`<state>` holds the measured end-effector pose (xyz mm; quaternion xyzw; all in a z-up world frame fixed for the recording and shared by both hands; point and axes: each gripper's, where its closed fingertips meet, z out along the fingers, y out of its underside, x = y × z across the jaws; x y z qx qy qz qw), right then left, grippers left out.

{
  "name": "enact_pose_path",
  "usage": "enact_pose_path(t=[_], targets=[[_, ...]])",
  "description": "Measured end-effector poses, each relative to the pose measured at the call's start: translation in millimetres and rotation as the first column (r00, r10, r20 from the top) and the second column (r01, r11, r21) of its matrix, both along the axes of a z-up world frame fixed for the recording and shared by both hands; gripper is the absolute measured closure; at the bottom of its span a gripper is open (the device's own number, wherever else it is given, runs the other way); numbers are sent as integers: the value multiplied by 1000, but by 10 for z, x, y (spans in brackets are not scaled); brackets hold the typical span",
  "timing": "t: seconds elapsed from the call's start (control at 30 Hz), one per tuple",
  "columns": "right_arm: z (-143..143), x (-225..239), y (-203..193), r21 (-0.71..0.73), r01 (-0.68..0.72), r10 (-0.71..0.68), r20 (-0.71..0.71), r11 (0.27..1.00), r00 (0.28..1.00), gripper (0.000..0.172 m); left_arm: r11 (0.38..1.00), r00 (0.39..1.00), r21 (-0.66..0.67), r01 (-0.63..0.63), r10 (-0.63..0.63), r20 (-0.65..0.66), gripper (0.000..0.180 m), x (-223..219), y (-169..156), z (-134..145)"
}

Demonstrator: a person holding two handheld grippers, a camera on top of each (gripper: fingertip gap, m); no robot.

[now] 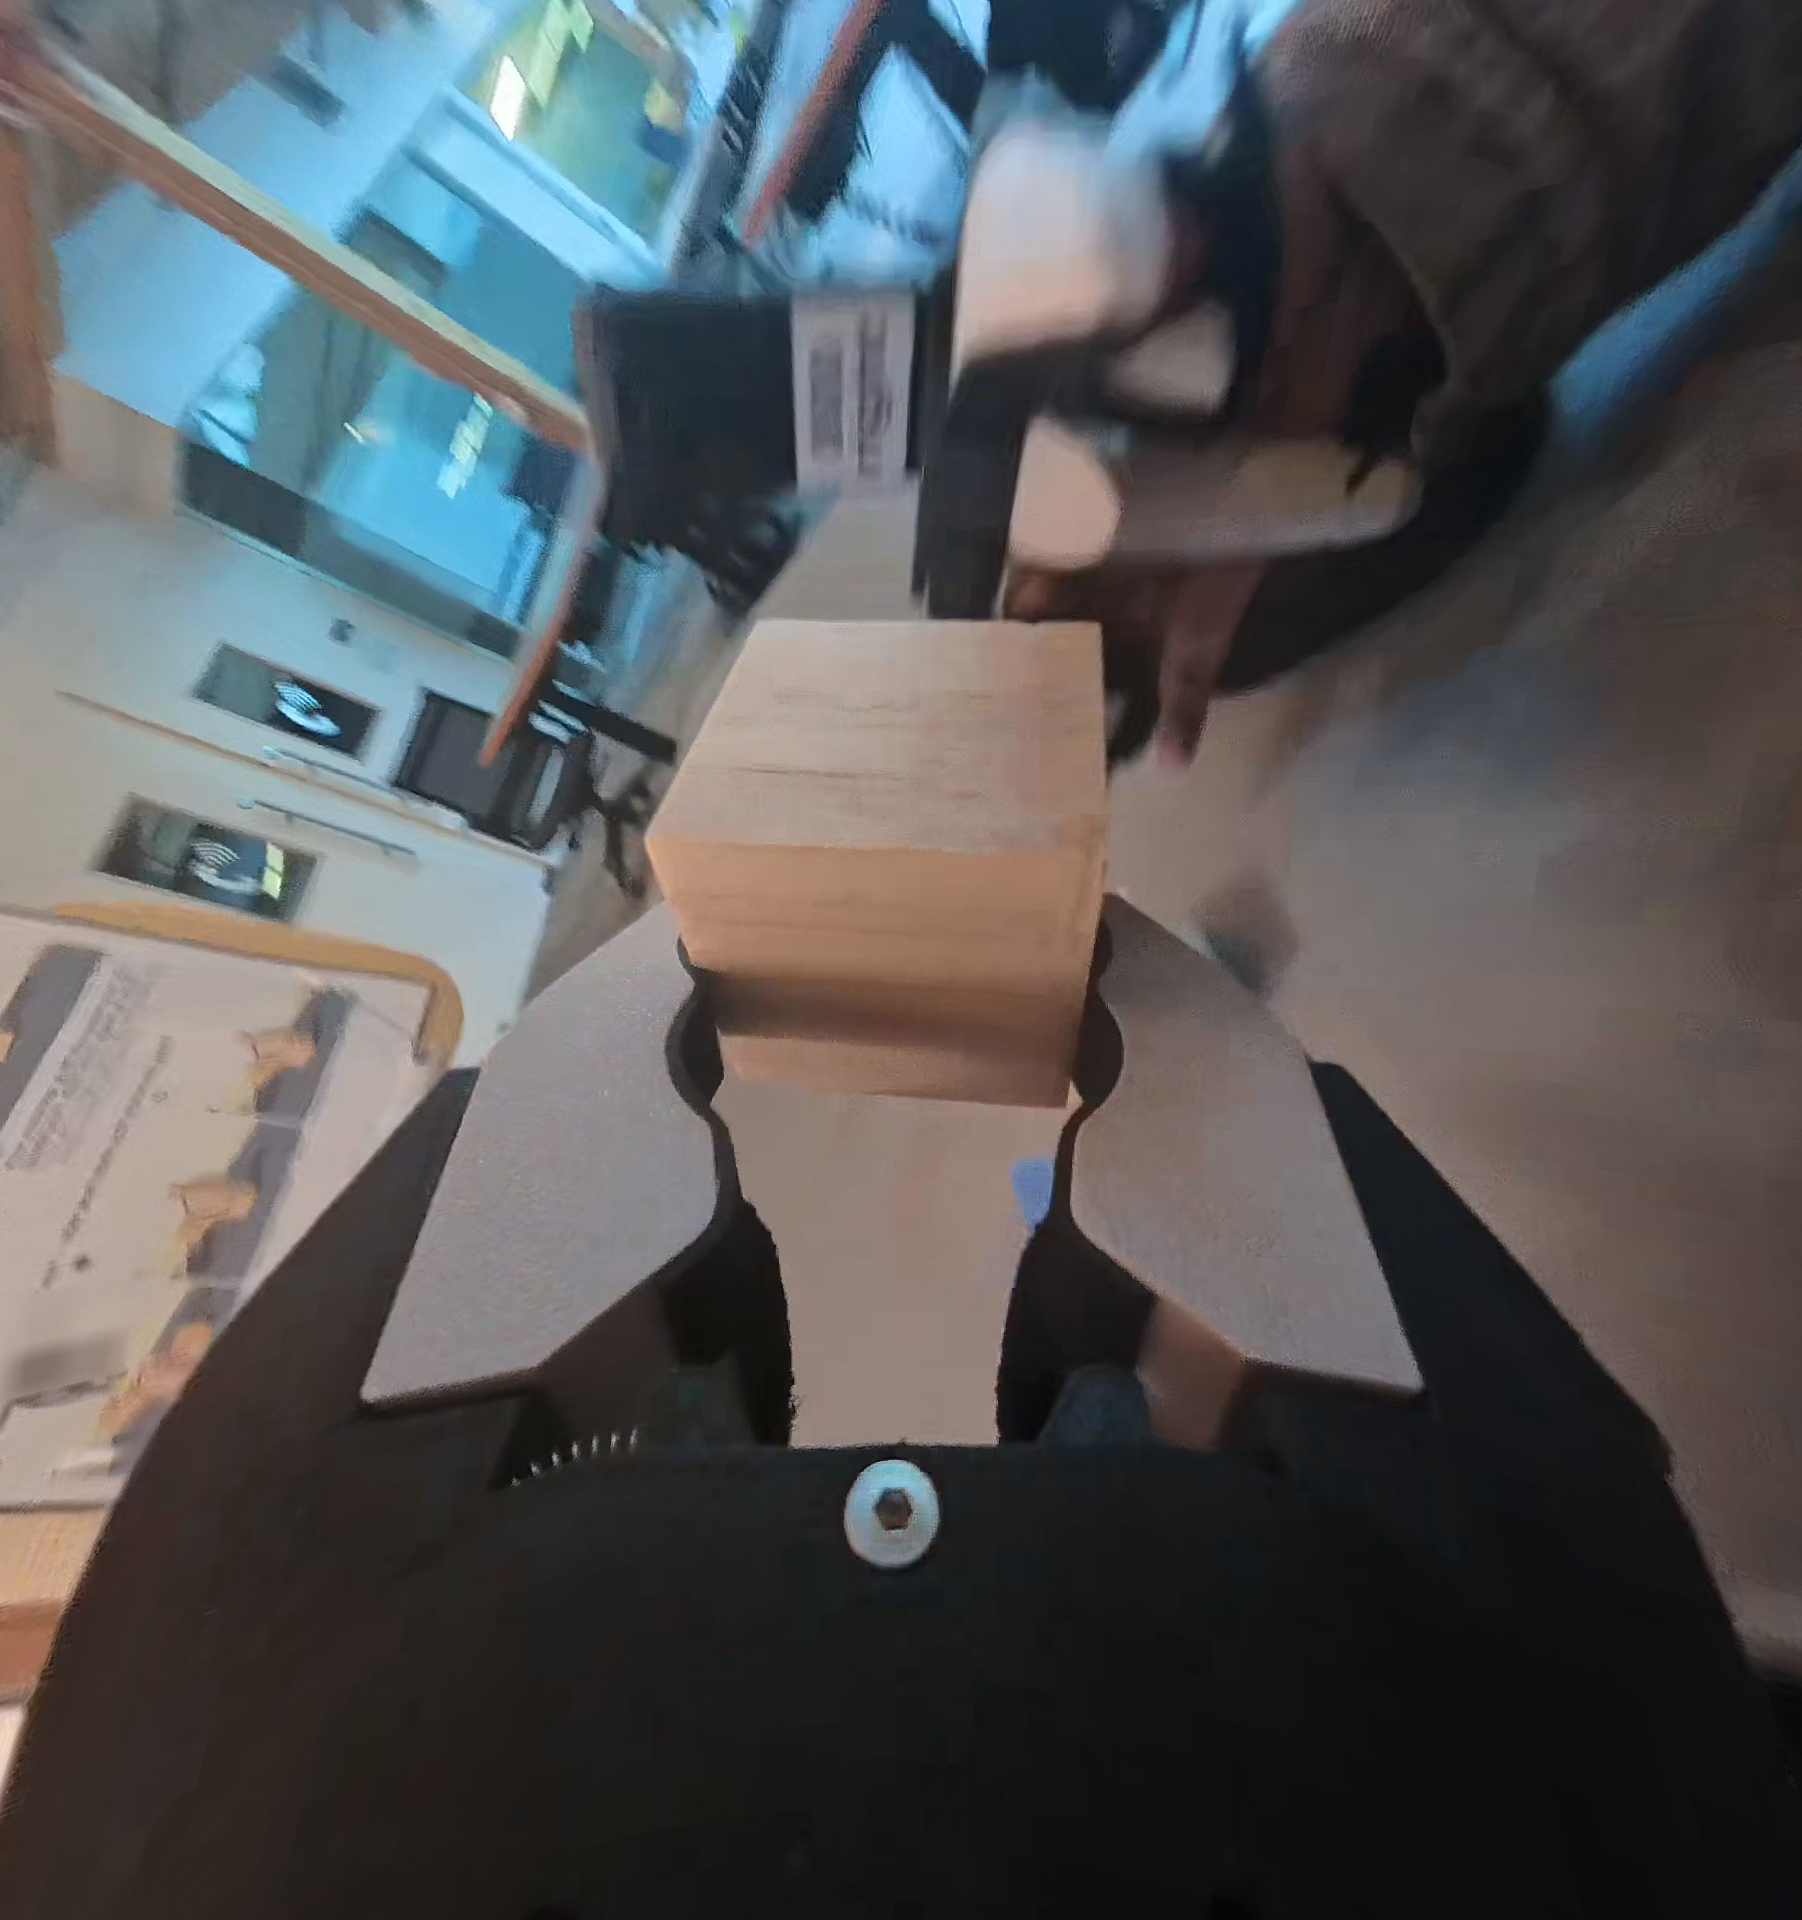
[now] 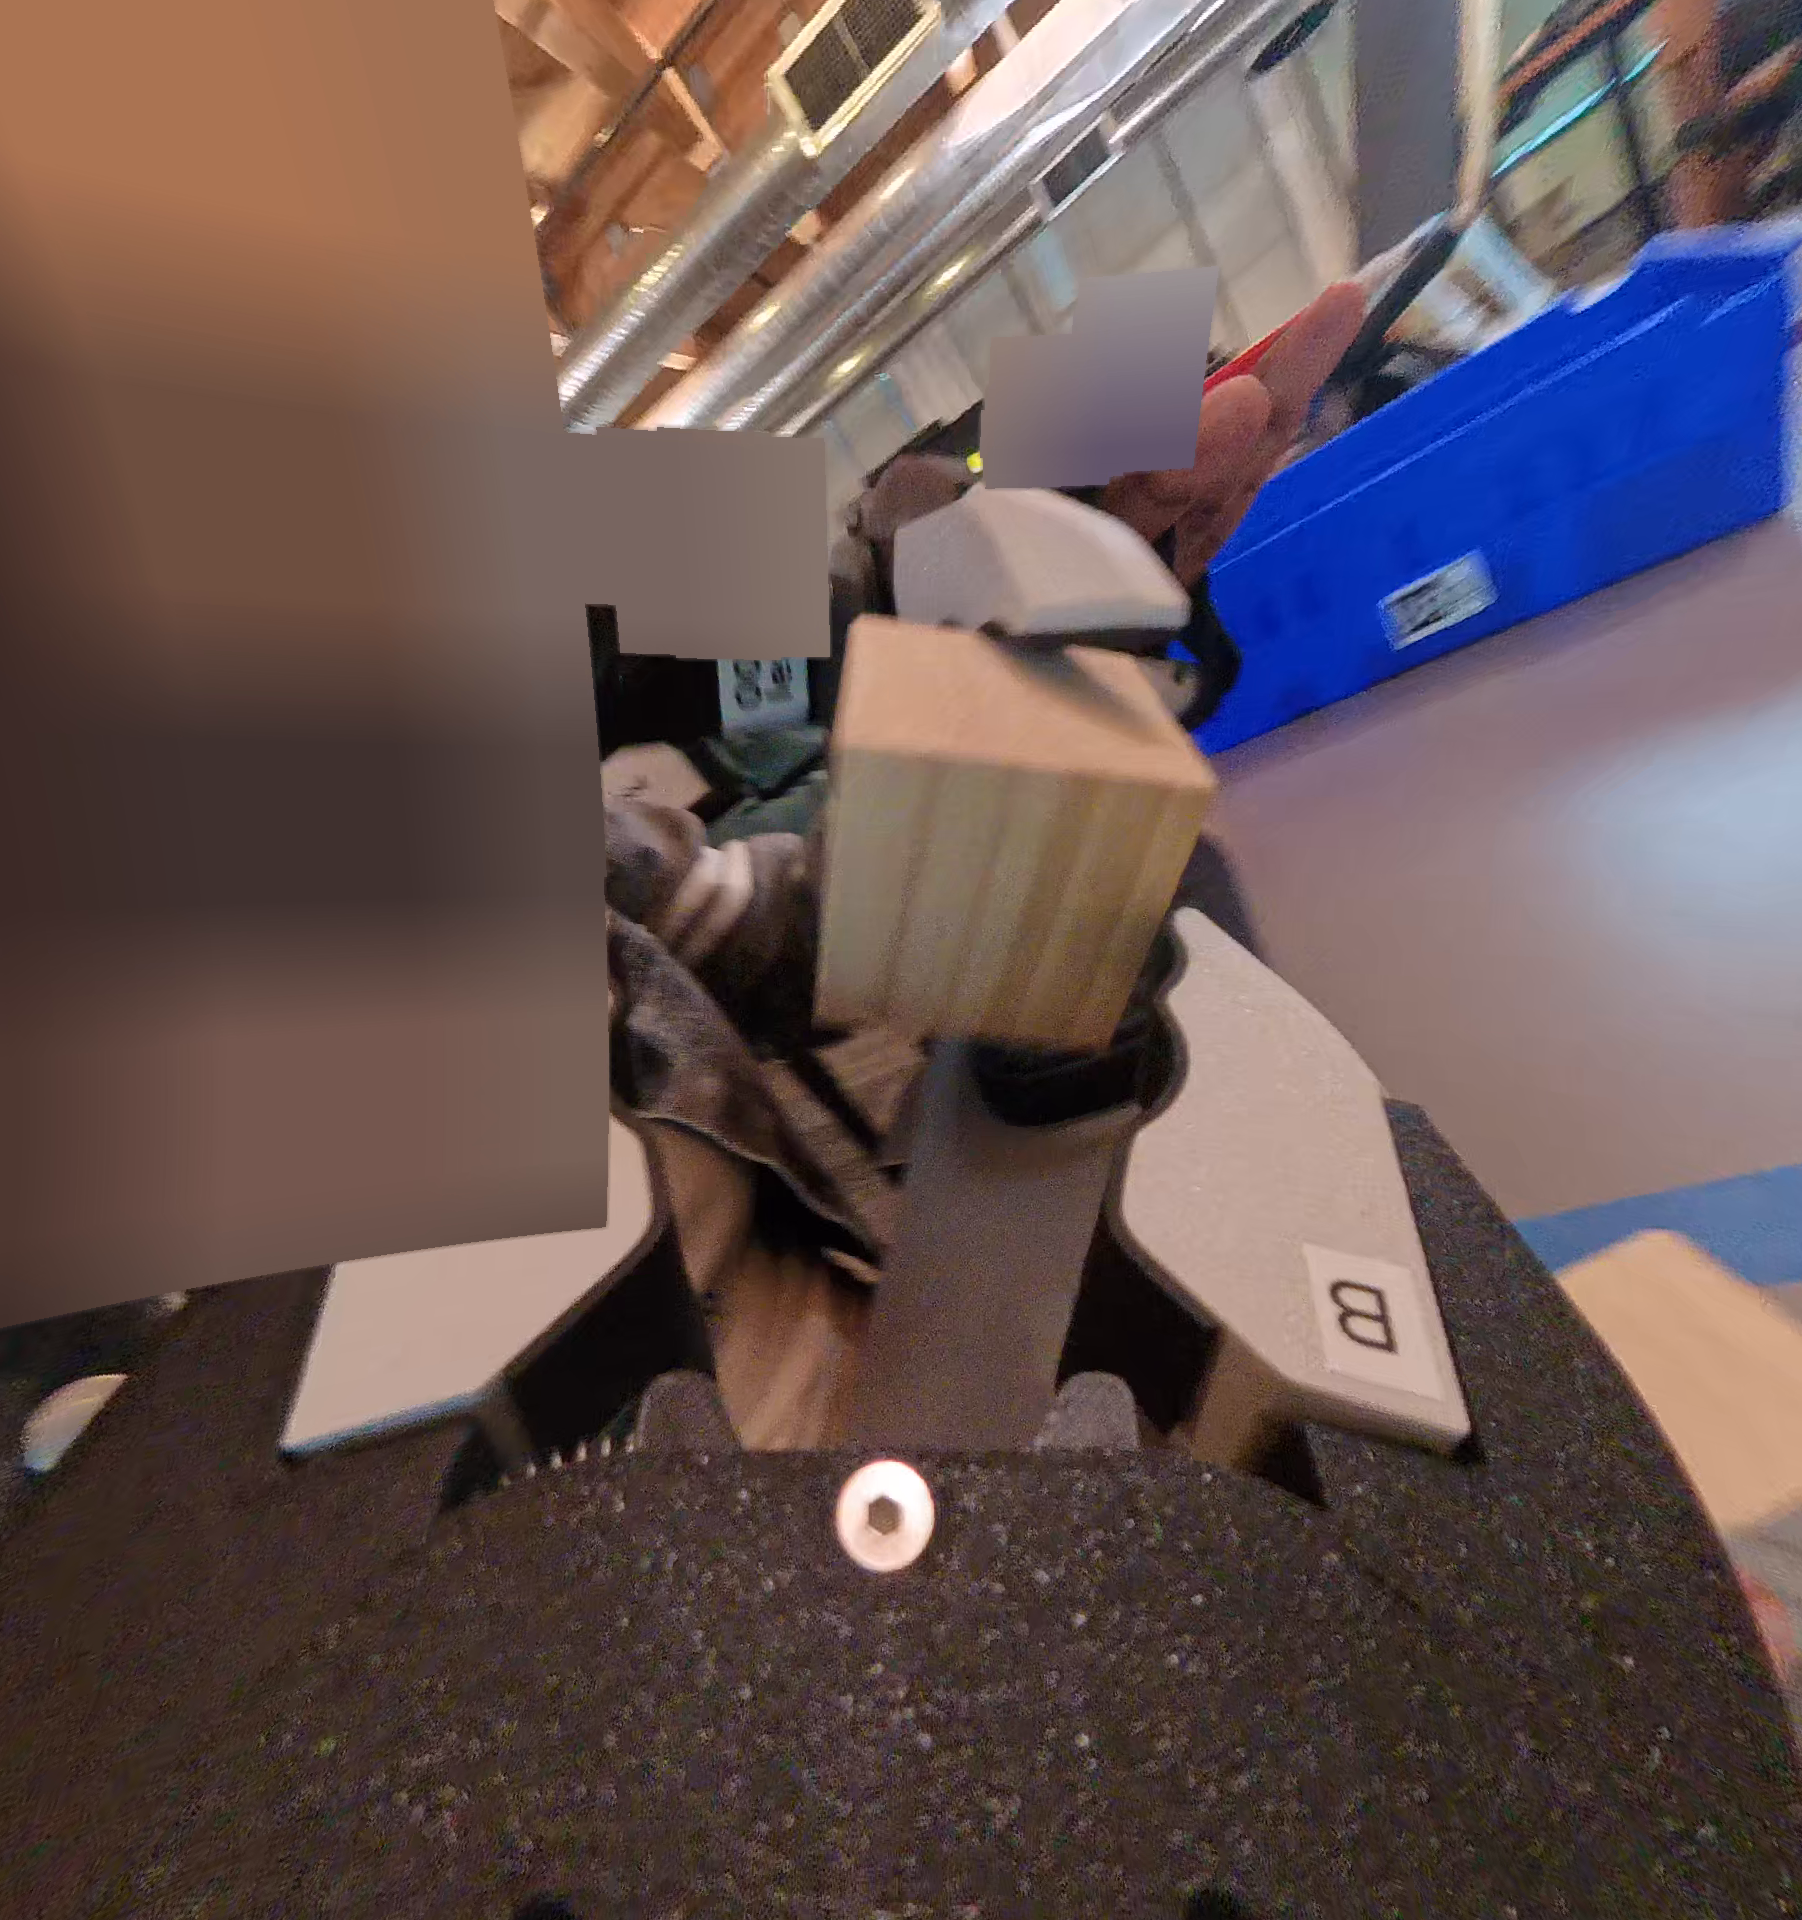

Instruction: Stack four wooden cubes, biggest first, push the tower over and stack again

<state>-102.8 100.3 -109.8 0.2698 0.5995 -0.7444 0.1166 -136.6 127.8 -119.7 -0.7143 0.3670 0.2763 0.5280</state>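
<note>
Wooden cube (image 1: 881, 883), left wrist view: clamped between both pads of left claw (image 1: 892, 1013), carried clear of pale worktop (image 1: 1499, 987); presumably lifted for stacking. Second claw's grey fingers (image 1: 1063, 239) farther off, blurred. Right wrist view: same sort of cube (image 2: 990, 831) seen tilted, pinched by left claw coming from beyond; right claw (image 2: 897, 1039) holding nothing visible, one finger masked, width not determinable. Blue bin (image 2: 1499, 499) on worktop beyond, contents hidden.
</note>
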Motion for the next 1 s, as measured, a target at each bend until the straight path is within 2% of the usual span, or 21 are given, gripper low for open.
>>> enact_pose_path(t=[0.03,0.1,0.13,0.2,0.27,0.33,0.43,0.47,0.53,0.63,0.73,1.0], targets=[[11,-35,81,37,58,-56,-70,998,996,73,997,1000,-73,-25,26,12,114,-159,-54,-5],[6,-121,294,122,207,-176,-230,971,957,66,963,993,-250,-104,113,20,114,-572,-168,-90],[-11,-173,415,160,292,-234,-308,943,922,64,924,985,-355,-143,166,36,114,-785,-232,-174],[-76,-273,656,210,449,-321,-451,869,833,60,806,956,-560,-195,284,77,114,-1160,-358,-387],[-137,-338,836,209,557,-376,-547,804,748,58,671,923,-710,-215,376,76,115,-1451,-454,-600],[-184,-360,917,193,605,-398,-595,773,699,58,529,900,-822,-209,434,50,115,-1641,-553,-809],[-190,-343,918,184,602,-392,-607,777,691,57,331,877,-913,-239,478,-56,116,-1873,-709,-1060],[-179,-338,922,174,601,-395,-608,780,689,57,289,878,-924,-250,470,-90,116,-1927,-743,-1112],[-169,-330,943,160,602,-406,-603,782,687,58,268,883,-934,-237,461,-92,116,-1948,-759,-1172],[-136,-313,971,137,605,-419,-602,784,679,59,336,872,-921,-195,489,-7,117,-1923,-693,-1168],[-100,-307,987,117,608,-432,-601,785,673,60,376,863,-910,-176,504,41,117,-1939,-715,-1172],[-100,-309,980,117,610,-431,-605,784,669,62,417,857,-891,-177,511,69,117,-2002,-818,-1232]])
